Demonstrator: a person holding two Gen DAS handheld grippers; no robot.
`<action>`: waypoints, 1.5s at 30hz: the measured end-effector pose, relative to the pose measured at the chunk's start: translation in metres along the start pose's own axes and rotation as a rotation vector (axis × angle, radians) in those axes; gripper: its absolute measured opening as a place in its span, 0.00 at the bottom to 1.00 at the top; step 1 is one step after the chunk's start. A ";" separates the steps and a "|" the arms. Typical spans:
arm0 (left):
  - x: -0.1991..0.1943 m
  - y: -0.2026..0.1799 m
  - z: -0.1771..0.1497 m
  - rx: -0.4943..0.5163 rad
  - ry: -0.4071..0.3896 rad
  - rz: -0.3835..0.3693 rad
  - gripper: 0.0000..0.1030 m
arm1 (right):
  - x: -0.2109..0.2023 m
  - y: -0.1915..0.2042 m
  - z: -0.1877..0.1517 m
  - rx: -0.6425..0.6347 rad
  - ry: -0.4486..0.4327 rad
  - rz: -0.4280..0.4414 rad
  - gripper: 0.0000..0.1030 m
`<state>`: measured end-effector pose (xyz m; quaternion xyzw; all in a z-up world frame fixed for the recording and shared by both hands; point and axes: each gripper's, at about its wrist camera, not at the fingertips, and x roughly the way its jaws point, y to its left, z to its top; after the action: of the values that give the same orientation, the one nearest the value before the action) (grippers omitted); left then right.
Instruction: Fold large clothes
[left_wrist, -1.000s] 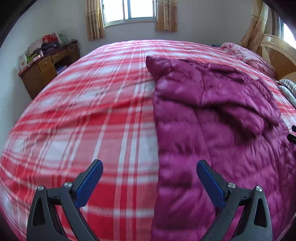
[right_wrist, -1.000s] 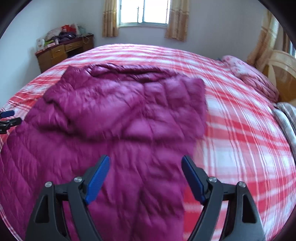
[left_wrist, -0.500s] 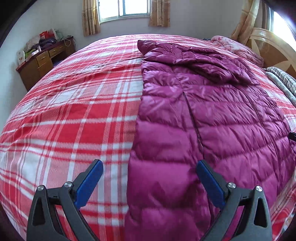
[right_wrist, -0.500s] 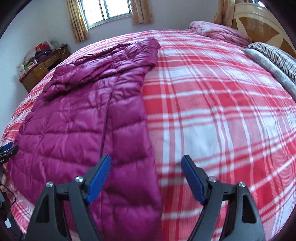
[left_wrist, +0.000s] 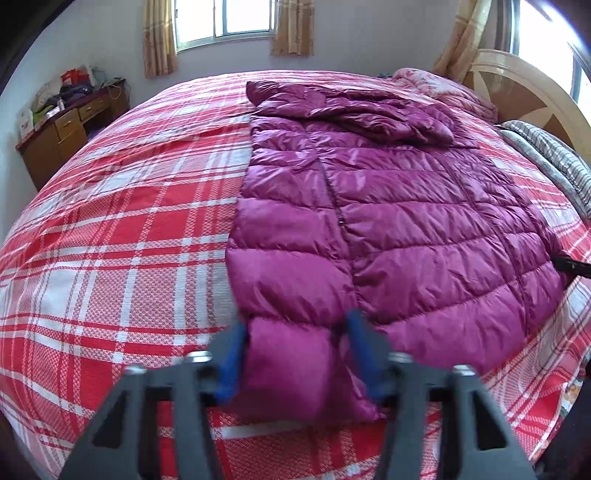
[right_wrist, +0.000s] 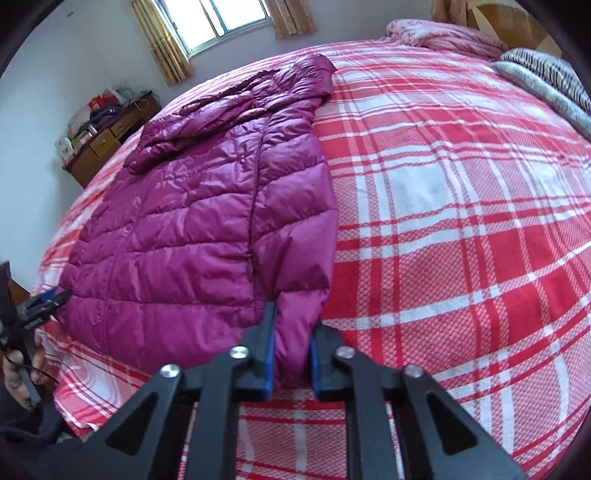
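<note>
A magenta quilted down jacket (left_wrist: 388, 221) lies flat on the red plaid bed (left_wrist: 129, 240), hood toward the window and hem toward me. My left gripper (left_wrist: 295, 332) is at the hem's left corner; its jaws are closing, and its blue pads squeeze the bunched hem between them. My right gripper (right_wrist: 294, 317) is shut on the hem's right corner of the jacket (right_wrist: 207, 221), with fabric pinched between its pads. The left gripper (right_wrist: 40, 302) also shows at the left edge of the right wrist view, held by a hand.
A wooden dresser (left_wrist: 70, 129) piled with items stands against the far left wall. A pink quilt (left_wrist: 454, 92), a striped blanket (left_wrist: 546, 155) and a wooden headboard (left_wrist: 528, 96) are on the right. Bare plaid sheet (right_wrist: 461, 221) spreads right of the jacket.
Both grippers moved to the jacket's near hem corners and went from wide open to closed on the fabric. The right one also rolled.
</note>
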<state>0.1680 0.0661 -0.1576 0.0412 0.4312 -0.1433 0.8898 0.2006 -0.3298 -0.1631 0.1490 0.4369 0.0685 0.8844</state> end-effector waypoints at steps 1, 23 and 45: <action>0.000 0.001 0.001 -0.006 0.005 -0.013 0.24 | -0.003 0.001 0.000 0.003 -0.010 0.008 0.10; -0.207 0.033 0.048 -0.068 -0.510 -0.425 0.07 | -0.216 0.034 0.029 -0.040 -0.437 0.277 0.07; 0.059 0.073 0.223 -0.216 -0.189 -0.324 0.07 | -0.056 -0.011 0.175 0.178 -0.302 0.122 0.07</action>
<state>0.3922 0.0789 -0.0676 -0.1380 0.3598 -0.2406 0.8909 0.3051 -0.3902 -0.0236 0.2615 0.2936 0.0600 0.9175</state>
